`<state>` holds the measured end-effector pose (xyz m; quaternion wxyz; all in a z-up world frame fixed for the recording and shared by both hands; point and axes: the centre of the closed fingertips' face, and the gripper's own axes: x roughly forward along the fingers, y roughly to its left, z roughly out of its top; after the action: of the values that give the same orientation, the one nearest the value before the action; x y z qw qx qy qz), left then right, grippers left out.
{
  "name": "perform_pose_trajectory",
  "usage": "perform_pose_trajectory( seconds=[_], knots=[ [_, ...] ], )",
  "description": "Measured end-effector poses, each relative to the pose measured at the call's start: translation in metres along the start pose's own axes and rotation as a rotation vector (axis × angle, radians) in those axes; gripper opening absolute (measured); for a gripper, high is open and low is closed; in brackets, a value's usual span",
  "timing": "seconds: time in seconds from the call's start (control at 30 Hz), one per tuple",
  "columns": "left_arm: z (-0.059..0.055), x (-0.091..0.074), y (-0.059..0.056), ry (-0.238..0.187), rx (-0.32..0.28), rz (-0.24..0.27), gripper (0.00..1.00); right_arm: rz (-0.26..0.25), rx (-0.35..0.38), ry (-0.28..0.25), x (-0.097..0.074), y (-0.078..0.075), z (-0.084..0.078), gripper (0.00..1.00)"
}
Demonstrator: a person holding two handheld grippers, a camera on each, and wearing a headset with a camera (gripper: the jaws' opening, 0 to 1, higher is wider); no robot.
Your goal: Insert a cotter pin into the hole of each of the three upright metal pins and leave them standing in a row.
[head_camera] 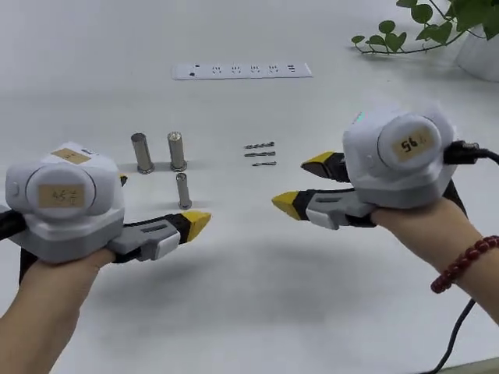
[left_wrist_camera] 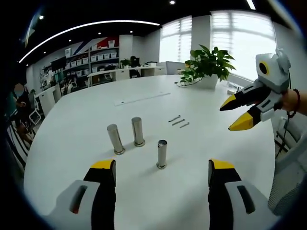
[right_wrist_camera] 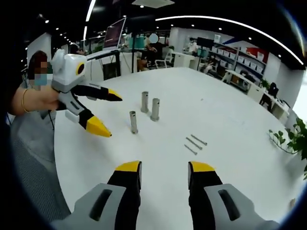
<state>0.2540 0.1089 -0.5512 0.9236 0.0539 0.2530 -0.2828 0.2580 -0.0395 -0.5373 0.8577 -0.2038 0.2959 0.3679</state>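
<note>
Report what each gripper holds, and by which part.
Nothing is held. The left gripper and right gripper are both open and empty; the cotter pins lie on the table, untouched.

In the head view, holes in the metal pins (head_camera: 177,150) and the form of the cotter pins (head_camera: 260,153) are too small to tell, the plant (head_camera: 423,13) at 1 o'clock is cut off, and the left gripper (head_camera: 160,201) mostly hides its far jaw.

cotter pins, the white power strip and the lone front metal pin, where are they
three thin grey metal cotter pins (head_camera: 260,154): head view, on the middle pin's shank.
long white power strip (head_camera: 242,71): head view, middle of its top face.
lone upright silver metal pin (head_camera: 183,191): head view, mid-height on its side.
</note>
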Motion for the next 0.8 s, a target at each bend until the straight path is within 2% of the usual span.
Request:
perform_pose_trajectory(
  seconds=[0.1, 0.17, 0.23, 0.33, 0.5, 0.57, 0.67, 0.8],
  knots=[
    [0.001, -0.003, 0.001, -0.006, 0.005, 0.004, 0.82, 0.022, -0.030, 0.017, 0.005, -0.003, 0.004, 0.30],
    [0.003, -0.005, 0.004, -0.017, 0.008, 0.020, 0.83, 0.020, -0.051, 0.020, 0.008, -0.008, 0.008, 0.24],
    [0.005, -0.008, 0.005, -0.026, 0.018, 0.030, 0.85, 0.015, -0.071, 0.027, 0.011, -0.013, 0.012, 0.22],
    [0.005, -0.010, 0.003, -0.030, 0.016, 0.021, 0.88, 0.030, -0.092, 0.041, 0.017, -0.018, 0.016, 0.18],
    [0.005, -0.013, 0.004, -0.031, 0.018, 0.012, 0.91, 0.060, -0.097, 0.091, 0.029, -0.025, 0.013, 0.19],
    [0.009, -0.015, 0.005, -0.044, 0.018, 0.016, 0.91, 0.071, -0.102, 0.125, 0.034, -0.029, 0.009, 0.18],
    [0.010, -0.017, 0.010, -0.040, 0.019, 0.032, 0.93, 0.085, -0.121, 0.179, 0.042, -0.037, 0.003, 0.19],
    [0.012, -0.020, 0.012, -0.039, 0.024, 0.038, 0.96, 0.125, -0.096, 0.184, 0.051, -0.040, 0.005, 0.18]
  ],
)
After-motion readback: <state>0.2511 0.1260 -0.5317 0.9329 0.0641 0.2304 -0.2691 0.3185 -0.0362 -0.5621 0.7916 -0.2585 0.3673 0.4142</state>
